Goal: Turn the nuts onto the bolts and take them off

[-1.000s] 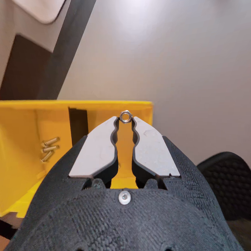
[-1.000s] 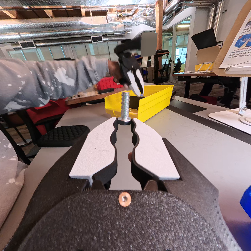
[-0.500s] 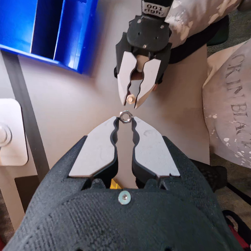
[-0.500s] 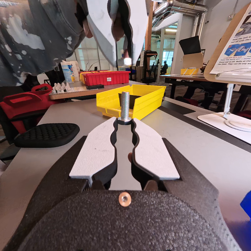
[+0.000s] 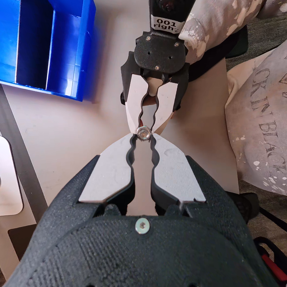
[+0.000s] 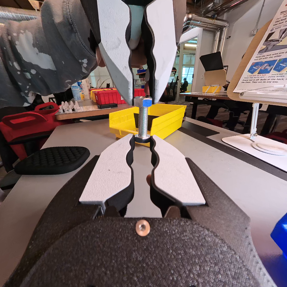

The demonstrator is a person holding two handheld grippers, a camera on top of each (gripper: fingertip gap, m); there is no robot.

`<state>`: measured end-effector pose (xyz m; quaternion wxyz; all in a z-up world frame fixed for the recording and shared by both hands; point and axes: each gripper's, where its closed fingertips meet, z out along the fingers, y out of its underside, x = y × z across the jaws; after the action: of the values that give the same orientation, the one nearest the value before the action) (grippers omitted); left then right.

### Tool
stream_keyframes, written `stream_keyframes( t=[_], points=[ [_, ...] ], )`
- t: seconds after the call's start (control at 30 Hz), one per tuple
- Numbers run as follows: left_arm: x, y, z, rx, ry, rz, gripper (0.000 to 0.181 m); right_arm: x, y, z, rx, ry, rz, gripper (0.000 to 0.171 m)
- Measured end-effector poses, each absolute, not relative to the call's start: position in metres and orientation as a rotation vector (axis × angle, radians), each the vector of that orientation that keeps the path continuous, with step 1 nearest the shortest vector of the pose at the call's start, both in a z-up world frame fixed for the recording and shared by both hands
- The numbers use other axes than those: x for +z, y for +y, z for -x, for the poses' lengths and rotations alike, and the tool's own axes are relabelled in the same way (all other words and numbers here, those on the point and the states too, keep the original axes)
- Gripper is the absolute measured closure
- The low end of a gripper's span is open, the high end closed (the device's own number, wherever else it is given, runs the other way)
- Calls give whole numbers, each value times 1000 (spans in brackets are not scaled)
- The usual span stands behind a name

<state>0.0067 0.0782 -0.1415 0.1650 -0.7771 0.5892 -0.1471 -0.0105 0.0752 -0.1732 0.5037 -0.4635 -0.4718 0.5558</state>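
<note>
Right wrist view shows the right gripper (image 6: 142, 138) pinched nearly closed on the head of a bolt (image 6: 143, 122), its threaded shank standing upright, long axis vertical, tip pointing up. From above, the left gripper (image 6: 142, 99) comes down with its fingers narrowed onto a hex nut (image 6: 142, 101) that sits on the very top of the shank. In the left wrist view the left gripper (image 5: 143, 136) holds that nut (image 5: 143, 133) flat, hole facing the camera, with the bolt's end showing inside it and the right gripper (image 5: 143, 129) just beyond. A yellow bin (image 6: 169, 115) rests on the grey table (image 6: 209, 167) behind; a blue bin (image 5: 46, 46) lies off to one side.
</note>
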Motion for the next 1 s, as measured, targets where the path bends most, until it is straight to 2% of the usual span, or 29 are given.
stream_keyframes(
  t=[1.0],
  points=[
    [-149, 74, -3, -426, 1639, 2207, 162, -179, 70, 15, 1313, -1183, 1138, 153]
  ],
)
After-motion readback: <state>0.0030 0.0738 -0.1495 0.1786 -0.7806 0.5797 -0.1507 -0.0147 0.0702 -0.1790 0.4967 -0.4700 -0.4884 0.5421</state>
